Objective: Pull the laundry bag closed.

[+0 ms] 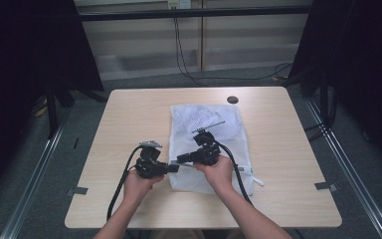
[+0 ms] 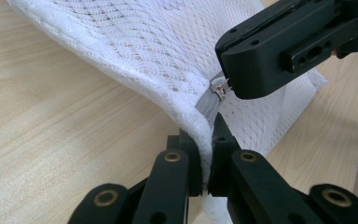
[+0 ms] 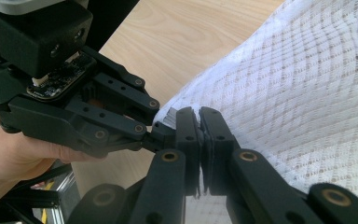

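Left gripper (image 2: 206,161) clamps the white mesh bag (image 2: 158,51) edge beside its grey zipper (image 2: 209,103). Right gripper (image 2: 230,86), just ahead, pinches the zipper pull (image 2: 221,87).

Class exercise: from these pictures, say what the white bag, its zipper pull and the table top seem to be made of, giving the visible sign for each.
White bag: soft synthetic-looking mesh, with an open woven pattern. Zipper pull: probably metal, small and shiny silver. Table top: pale wood or wood-look laminate, matte, with grain lines.

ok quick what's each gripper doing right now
Left gripper: shut on the edge of the white mesh bag, at the grey zipper tape.
Right gripper: shut on the zipper pull of the bag.
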